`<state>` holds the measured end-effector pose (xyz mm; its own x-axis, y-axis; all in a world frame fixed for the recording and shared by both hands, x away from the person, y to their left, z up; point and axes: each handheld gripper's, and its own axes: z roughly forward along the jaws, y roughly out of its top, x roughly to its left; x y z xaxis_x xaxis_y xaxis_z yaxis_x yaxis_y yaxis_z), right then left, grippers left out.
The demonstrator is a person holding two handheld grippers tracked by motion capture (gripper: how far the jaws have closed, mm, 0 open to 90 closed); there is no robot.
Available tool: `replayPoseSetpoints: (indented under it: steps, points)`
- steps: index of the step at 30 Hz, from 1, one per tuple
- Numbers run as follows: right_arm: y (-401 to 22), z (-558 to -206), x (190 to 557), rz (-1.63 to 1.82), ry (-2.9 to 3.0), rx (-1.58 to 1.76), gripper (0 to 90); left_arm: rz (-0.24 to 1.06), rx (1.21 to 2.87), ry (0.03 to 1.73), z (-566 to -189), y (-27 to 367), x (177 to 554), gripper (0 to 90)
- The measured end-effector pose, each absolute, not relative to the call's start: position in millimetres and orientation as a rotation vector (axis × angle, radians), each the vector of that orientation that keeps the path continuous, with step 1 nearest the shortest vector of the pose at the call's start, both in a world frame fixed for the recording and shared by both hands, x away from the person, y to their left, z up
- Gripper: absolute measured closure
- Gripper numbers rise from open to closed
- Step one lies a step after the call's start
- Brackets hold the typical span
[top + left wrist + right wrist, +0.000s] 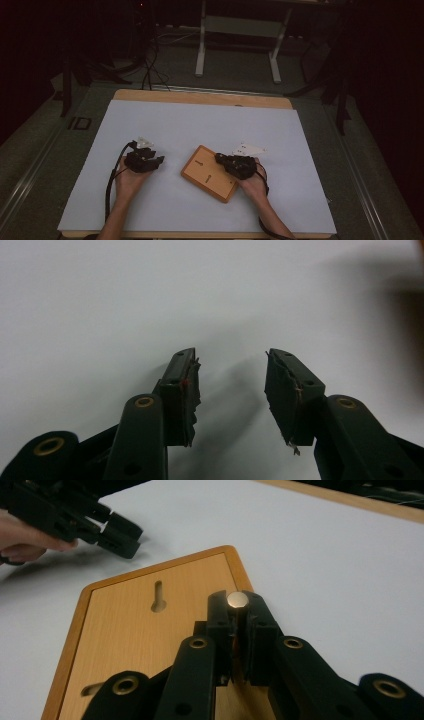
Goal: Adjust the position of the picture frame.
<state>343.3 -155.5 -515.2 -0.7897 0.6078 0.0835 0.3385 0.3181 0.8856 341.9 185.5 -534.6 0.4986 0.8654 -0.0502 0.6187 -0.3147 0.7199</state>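
Note:
A flat wooden board with a raised rim lies at the table's middle, turned at an angle. It has a keyhole slot and a second slot cut into its face. My right gripper hovers over the board's far corner, shut on a small round silver-headed metal pin. In the high view this right gripper sits at the board's right side. My left gripper is open and holds nothing, over bare white sheet. It rests left of the board, apart from it.
A white sheet covers the wooden table, whose far edge shows bare wood. Beyond it stand white table legs and dark floor cables. Each gripper trails a black cable toward the near edge.

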Motion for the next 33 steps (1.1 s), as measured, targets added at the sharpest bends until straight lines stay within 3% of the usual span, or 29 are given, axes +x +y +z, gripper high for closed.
replayPoseSetpoints:
  steps: [5,11,25,33]
  points:
    - [-149,-516,343,1.451,2.352,0.827,84.4,0.4,2.066,1.135,-534,176,339,59.9]
    - [-144,-515,346,1.462,2.363,0.81,84.4,0.342,2.063,1.024,-529,168,332,89.4]
    - [-135,-517,357,1.412,2.401,0.825,84.3,0.204,2.123,0.91,-527,141,319,90.0]
    - [-133,-524,366,1.39,2.462,0.819,84.4,0.139,2.127,0.926,-528,139,310,90.0]
